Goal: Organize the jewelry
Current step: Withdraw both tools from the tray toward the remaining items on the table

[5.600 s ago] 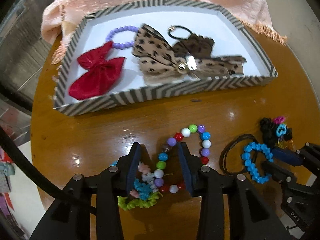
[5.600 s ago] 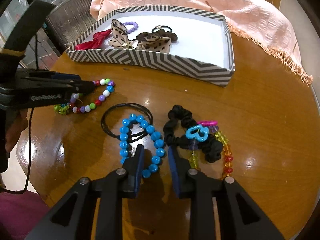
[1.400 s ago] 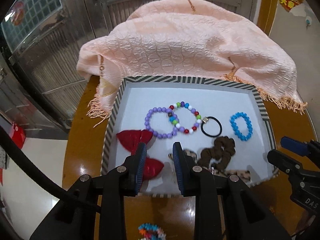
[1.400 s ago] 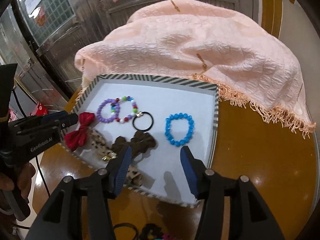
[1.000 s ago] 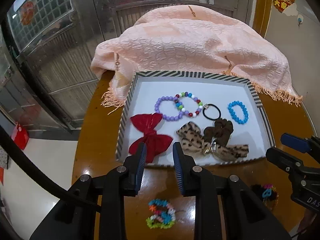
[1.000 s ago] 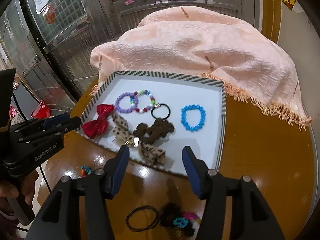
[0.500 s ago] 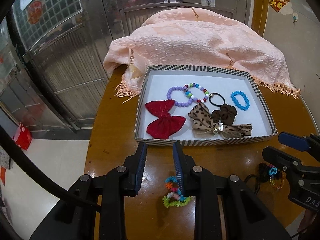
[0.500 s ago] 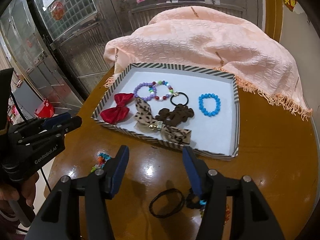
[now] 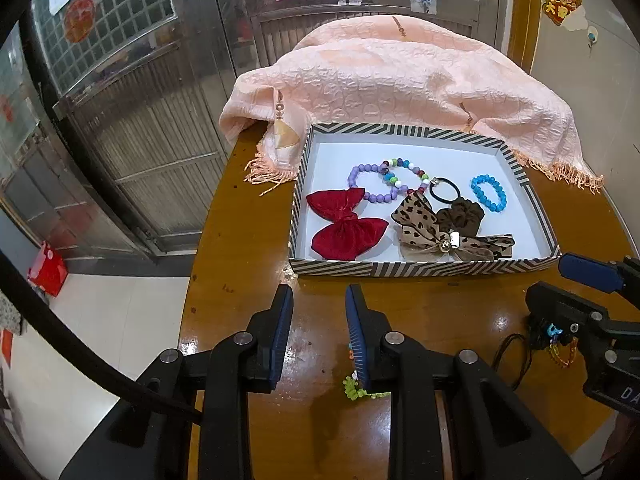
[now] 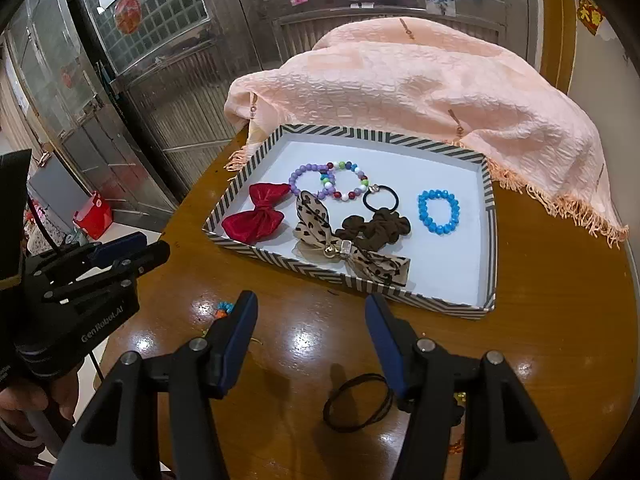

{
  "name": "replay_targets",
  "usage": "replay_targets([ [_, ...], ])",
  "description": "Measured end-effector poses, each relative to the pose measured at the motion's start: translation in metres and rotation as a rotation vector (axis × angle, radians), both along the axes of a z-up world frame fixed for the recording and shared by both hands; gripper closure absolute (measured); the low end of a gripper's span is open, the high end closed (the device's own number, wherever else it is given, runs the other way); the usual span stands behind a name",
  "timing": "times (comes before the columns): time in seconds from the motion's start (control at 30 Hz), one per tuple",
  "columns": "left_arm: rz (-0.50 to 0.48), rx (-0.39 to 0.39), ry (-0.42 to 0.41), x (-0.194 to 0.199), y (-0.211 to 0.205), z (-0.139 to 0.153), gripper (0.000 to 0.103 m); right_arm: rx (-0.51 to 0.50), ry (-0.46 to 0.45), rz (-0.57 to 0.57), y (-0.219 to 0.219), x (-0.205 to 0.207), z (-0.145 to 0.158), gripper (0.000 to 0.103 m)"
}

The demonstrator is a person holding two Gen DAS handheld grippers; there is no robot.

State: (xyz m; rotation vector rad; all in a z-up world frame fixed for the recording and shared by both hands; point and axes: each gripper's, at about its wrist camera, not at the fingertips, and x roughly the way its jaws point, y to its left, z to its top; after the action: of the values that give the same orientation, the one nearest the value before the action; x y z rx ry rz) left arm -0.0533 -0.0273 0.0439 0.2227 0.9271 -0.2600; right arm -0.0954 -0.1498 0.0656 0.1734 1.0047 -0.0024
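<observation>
So I've got both claws hovering over the round glossy brown wooden table [image 9: 248, 240], neither one gripping anything. My left claw [image 9: 319, 334] has its blue pads a little way apart, nothing between them. My right claw [image 10: 311, 340] is spread wide, also empty.

The shallow black-and-white striped cardboard tray [image 10: 490, 240] sits toward the far side of the table, with a peach textured fringed cloth [image 10: 420, 76] bunched up behind it and touching its back edge. Inside the tray: a red velvet bow [image 9: 346, 224] on the left, a lilac bead bracelet [image 9: 370, 184] overlapping a multicoloured bead bracelet [image 9: 404, 176], a thin black hair tie with a gold charm [image 9: 446, 190], a bright blue bead bracelet [image 9: 488, 193] off to the right by itself, a dark brown scrunchie [image 9: 460, 216], and a leopard-print ribbon bow with a gold bell [image 9: 436, 232] lying partly over the scrunchie.

Loose on the table near me: a thin black elastic loop [image 10: 358, 402] just below my right claw, a small colourful bead piece with lime green bits [image 9: 356, 386] partly hidden behind my left claw's right finger, and a tangled clump of colourful bits [image 9: 558, 340] mostly hidden behind the right claw in the left view, can't make out what's what in there.
</observation>
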Motion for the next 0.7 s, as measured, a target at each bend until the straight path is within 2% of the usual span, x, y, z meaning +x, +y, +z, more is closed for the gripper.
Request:
replay_targets([
  [0.43, 0.002, 0.000, 0.015, 0.001, -0.001, -0.005, 0.083, -0.001, 0.015, 0.006, -0.001, 0.002, -0.002, 0.043],
  [0.7, 0.003, -0.023, 0.053, 0.004, 0.007, -0.011, 0.083, 0.000, 0.025, -0.009, -0.008, -0.002, -0.006, 0.042],
])
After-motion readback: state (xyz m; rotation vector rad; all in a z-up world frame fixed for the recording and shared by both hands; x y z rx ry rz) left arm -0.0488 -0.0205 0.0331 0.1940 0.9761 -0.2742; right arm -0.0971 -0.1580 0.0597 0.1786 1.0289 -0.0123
